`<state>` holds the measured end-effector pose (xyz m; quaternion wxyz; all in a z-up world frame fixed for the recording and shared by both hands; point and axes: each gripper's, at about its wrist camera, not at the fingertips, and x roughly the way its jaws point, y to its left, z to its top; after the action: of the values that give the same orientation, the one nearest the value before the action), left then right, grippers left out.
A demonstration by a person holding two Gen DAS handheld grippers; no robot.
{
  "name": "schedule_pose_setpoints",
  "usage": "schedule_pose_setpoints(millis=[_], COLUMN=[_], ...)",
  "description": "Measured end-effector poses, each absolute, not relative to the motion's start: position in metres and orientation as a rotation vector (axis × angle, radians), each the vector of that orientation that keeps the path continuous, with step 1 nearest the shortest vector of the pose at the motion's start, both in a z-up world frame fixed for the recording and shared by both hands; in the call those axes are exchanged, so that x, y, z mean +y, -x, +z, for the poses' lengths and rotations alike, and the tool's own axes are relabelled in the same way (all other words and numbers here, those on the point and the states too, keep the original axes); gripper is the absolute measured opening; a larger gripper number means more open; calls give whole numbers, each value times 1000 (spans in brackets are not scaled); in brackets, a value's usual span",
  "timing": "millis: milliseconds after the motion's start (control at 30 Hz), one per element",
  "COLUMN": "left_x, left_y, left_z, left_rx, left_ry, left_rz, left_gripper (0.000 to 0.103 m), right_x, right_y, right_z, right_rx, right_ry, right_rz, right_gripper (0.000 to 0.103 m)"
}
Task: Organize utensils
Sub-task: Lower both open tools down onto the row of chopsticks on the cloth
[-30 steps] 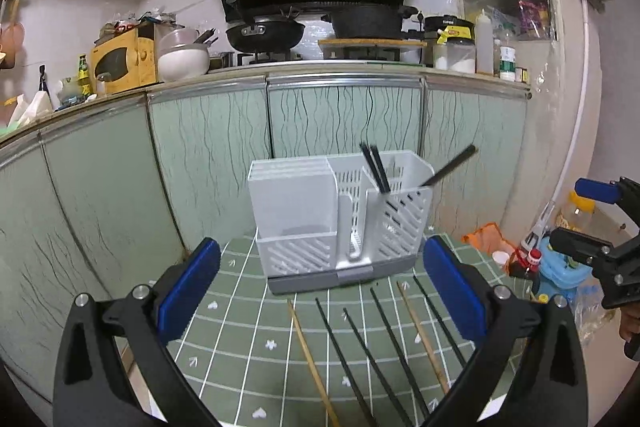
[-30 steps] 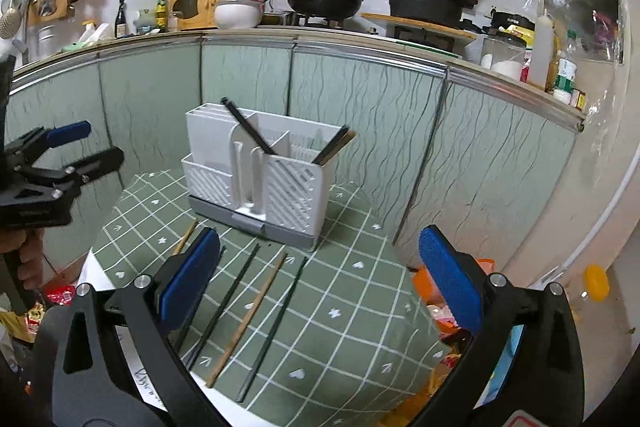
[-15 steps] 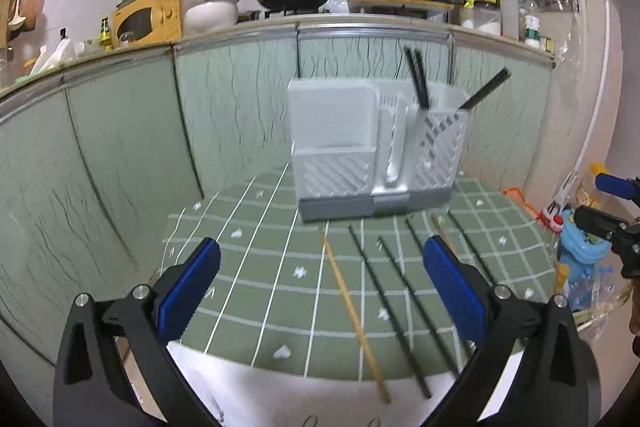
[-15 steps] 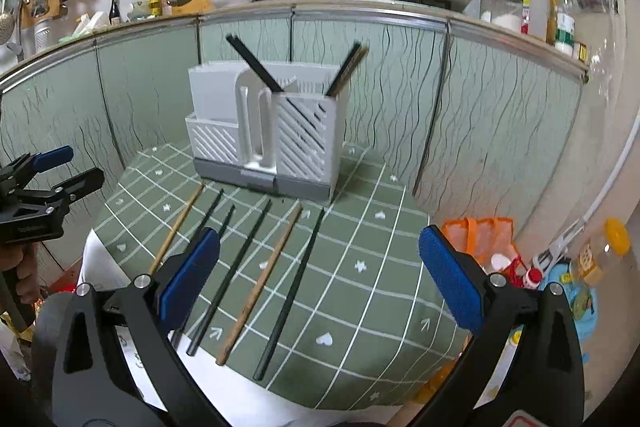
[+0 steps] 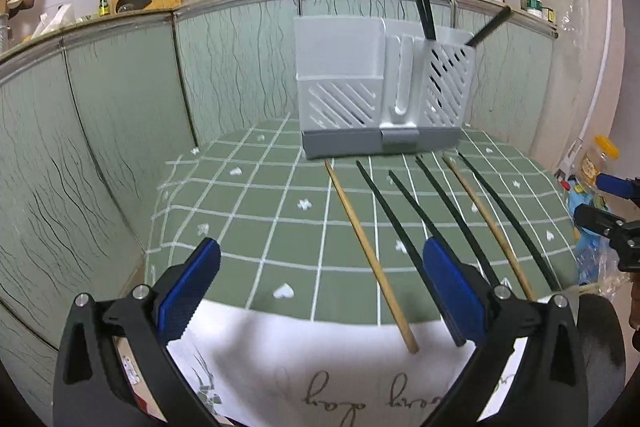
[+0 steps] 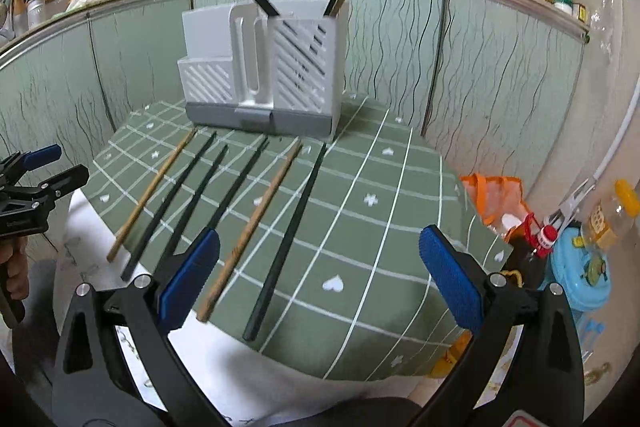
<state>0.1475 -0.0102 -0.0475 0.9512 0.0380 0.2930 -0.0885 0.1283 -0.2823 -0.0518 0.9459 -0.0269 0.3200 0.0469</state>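
While six chopsticks lie side by side on the green mat (image 6: 360, 195), their long axes run from the holder (image 6: 264, 67) toward both grippers. The right gripper (image 6: 320, 267) hangs wide open and empty just above the near ends of the dark chopstick (image 6: 286, 239) and wooden chopstick (image 6: 256, 219), so it seems nearer. The left gripper (image 5: 320, 287), equally open and empty, faces the leftmost wooden stick (image 5: 368, 251).

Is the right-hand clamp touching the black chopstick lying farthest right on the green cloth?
Apart. The right wrist view shows the right gripper open, bare cloth between its blue pads and the rightmost black chopstick.
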Motion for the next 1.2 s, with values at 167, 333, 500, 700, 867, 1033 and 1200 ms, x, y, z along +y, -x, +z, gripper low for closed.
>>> schedule_pose_setpoints(millis=[167,333,500,700,867,1033,1200], left_x=[-17,-23,-28,-32,-37,-45,-52], left_y=[-141,-137,-138,-139,-141,-145,-144], left_z=[-64,-76,-86,-93,-99,-105,-104], left_rx=[609,620,646,667,680,694,697], left_ry=[-94,-91,-95,-82,-67,-83,-102], left_rz=[-190,-189,-190,-214,-231,-212,-199], left_gripper=[99,97,78,60,45,43,29], right_x=[-283,-283,-277,-272,-266,-261,-260], right_y=[-127,-125,-123,-124,-126,-126,-125], right_z=[-69,-83,-93,-100,-107,-109,-110], right_rx=[677,698,715,727,738,735,736], right_ry=[55,46,53,61,70,74,65], right_rz=[88,85,91,95,93,91,88], right_gripper=[96,95,88,78,64,53,40])
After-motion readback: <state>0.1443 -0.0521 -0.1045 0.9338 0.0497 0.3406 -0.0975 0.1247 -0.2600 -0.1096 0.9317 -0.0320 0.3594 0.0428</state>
